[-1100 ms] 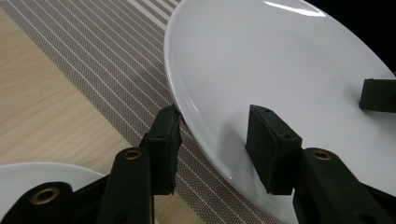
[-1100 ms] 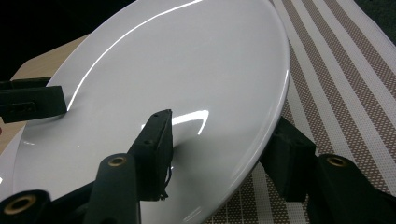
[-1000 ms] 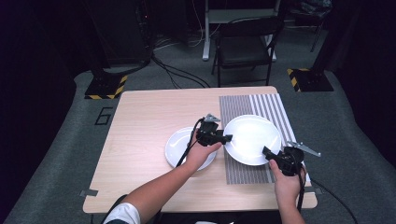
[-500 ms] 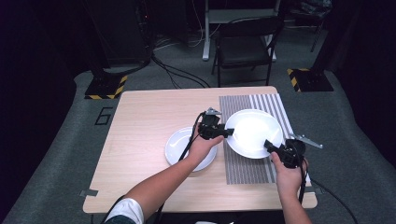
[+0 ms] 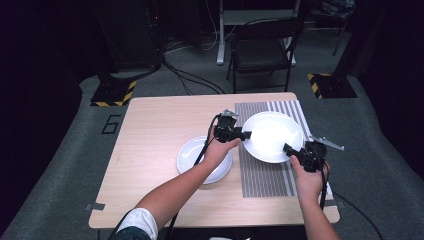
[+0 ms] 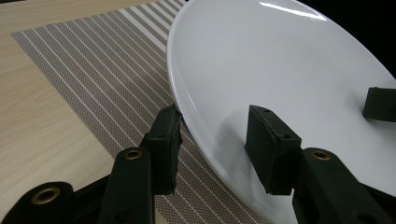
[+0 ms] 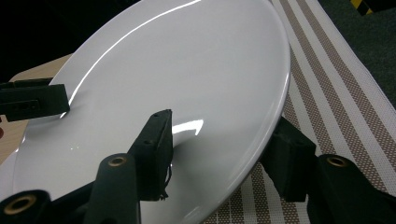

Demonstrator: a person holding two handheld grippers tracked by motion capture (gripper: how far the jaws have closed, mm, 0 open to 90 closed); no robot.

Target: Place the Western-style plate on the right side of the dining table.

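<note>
**A:** Starting nearest the person: why are both hands working on one plate?

**B:** The large white plate (image 5: 272,136) is wide and shallow, so one pinch on a rim would be letting it tip. The right gripper (image 5: 291,150) is clamping the near-right rim, one jaw on the upper face and one beneath. The left gripper (image 5: 245,135) is doing the same at the opposite rim. Both sets of jaws are standing narrow, closed on the plate edge.

**A:** And where is the plate sitting?

**B:** It is hanging over the striped placemat (image 5: 265,175) on the right half of the surface (image 5: 150,150), tilted rather than flat; in the left gripper view the rim (image 6: 187,107) is clearly standing off the mat. I am judging that the two-sided hold is keeping it level enough for setting down on the mat.

**A:** What is the smaller plate doing?

**B:** The small white plate (image 5: 192,157) is lying on bare wood beside the mat, apart from the carried one.

**A:** What is proving hard to make out?

**B:** The left forearm is covering part of the small plate. The lower jaws are partly hiding under the rim. Farther back, a chair (image 5: 262,52) and floor cables are fading into darkness.
</note>
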